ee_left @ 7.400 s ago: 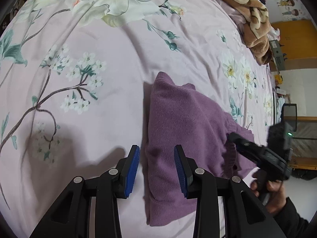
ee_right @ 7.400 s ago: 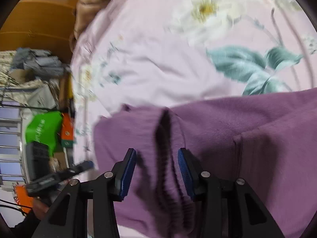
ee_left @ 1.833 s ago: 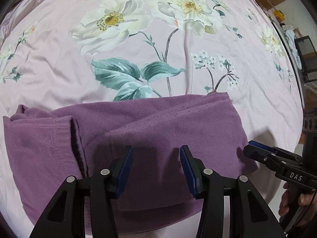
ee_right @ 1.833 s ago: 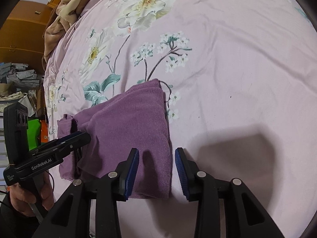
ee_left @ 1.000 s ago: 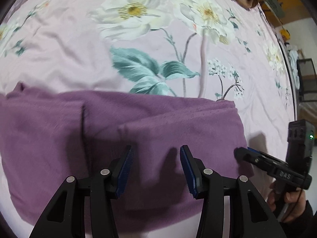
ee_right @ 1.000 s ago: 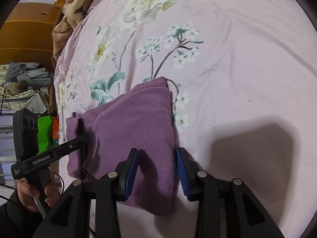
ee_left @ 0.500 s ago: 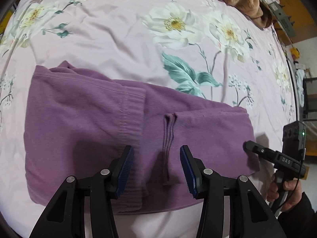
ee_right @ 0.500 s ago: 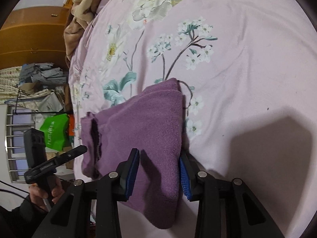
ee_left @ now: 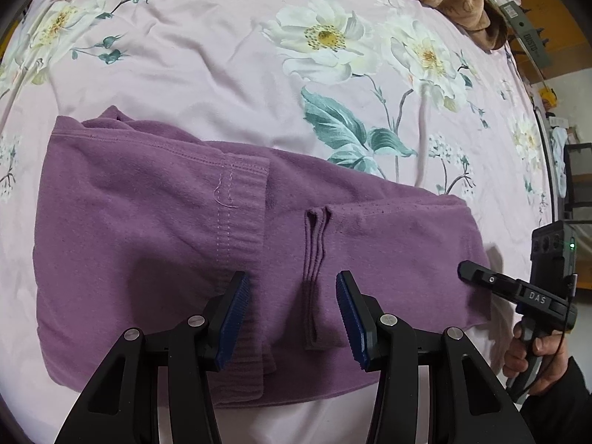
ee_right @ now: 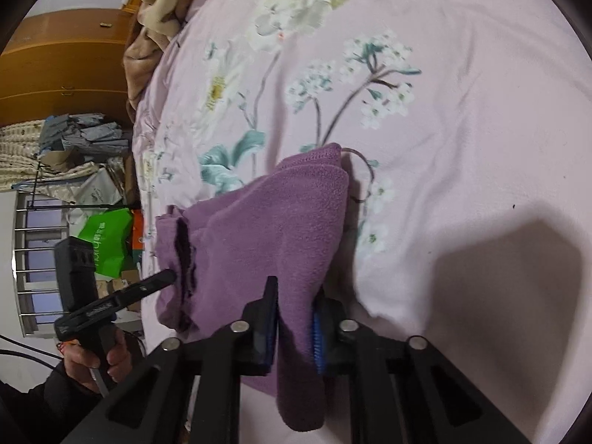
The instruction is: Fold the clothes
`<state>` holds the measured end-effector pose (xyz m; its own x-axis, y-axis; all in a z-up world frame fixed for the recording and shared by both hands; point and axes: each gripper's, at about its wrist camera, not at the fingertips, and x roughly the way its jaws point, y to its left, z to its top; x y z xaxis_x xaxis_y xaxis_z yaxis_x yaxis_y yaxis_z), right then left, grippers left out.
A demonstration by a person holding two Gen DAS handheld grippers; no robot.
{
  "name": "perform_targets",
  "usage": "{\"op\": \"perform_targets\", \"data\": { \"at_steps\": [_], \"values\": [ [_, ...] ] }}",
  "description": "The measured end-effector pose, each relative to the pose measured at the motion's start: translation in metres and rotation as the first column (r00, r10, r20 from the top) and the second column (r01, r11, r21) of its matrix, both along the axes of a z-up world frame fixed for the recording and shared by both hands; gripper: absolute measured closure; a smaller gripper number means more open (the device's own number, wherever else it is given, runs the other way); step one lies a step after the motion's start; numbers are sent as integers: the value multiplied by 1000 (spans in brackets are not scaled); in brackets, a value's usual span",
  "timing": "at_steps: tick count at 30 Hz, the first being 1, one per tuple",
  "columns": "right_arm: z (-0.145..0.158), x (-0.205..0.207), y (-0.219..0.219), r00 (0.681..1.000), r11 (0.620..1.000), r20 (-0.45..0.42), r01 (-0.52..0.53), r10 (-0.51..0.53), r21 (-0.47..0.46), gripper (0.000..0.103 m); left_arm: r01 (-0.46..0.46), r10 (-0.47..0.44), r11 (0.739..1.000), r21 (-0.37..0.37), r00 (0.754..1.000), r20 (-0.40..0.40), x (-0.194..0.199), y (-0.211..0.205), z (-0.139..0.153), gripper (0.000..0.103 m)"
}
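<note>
1. Left wrist view: a purple fleece garment (ee_left: 155, 244) lies folded on a pale pink bedsheet (ee_left: 207, 59) printed with large cream flowers and teal leaves. The cloth is soft and matte with a fine nap.
2. A ribbed hem band with two rows of light stitching (ee_left: 236, 229) runs down the middle of the garment, a loose thread curling off it. Just right of it a narrow folded edge forms several thin parallel ridges (ee_left: 314, 251).
3. The left gripper (ee_left: 292, 303) hangs over the near part of the garment, its black angular arms ending in blue ridged pads. Its jaws stand moderately apart and hold nothing; the ridged fold lies below the gap.
4. Right wrist view: the right gripper (ee_right: 294, 327) is closing, and its blue pads press a thick bunch of the fleece from both sides. The pinched end of the garment (ee_right: 273, 244) hangs below the jaws as a rounded flap.
5. From the pinch the cloth rises in a smooth slope to a doubled, rounded corner resting on the sheet.
6. A crumpled tan plush blanket (ee_right: 155, 11) lies at the far end of the bed beside an orange wooden cabinet (ee_right: 63, 59).
7. Each view shows the opposite black gripper held in a hand (ee_right: 96, 359).
</note>
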<state>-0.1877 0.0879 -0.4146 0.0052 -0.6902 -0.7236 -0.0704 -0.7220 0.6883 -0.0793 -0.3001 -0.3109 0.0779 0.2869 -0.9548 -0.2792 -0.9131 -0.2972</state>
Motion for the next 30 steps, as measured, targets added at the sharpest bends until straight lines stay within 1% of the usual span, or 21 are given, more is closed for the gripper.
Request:
{"op": "perform_targets", "data": {
  "at_steps": [3,6,9,15,18,24,30],
  "values": [
    [11,1,-1,1000,1000,-19,20,-21,-10,90,5,-5,1000,-3,1000,-5,0,-2,2,53],
    [30,-1,-5,998,999,-51,32,-34,-38,91,7,-7,1000,-1,1000,-13,-1,-3,3,53],
    [57,-4,-13,996,997,-84,35,-42,-75,91,1,-1,1000,10,1000,-17,-4,-5,4,53],
    [107,-12,-48,989,994,-151,-5,-12,-113,91,11,-10,999,39,1000,-28,-6,-11,9,53],
    [128,-15,-70,987,993,-163,-18,-1,-118,91,20,-18,998,53,999,-33,-8,-18,10,53],
    [156,-16,-115,983,994,-180,-58,41,-90,91,3,1,997,83,999,-47,-16,-58,22,53],
    [173,-12,-178,980,994,-185,-93,80,-59,91,-32,37,995,98,998,-50,-31,-119,30,53]
  ]
}}
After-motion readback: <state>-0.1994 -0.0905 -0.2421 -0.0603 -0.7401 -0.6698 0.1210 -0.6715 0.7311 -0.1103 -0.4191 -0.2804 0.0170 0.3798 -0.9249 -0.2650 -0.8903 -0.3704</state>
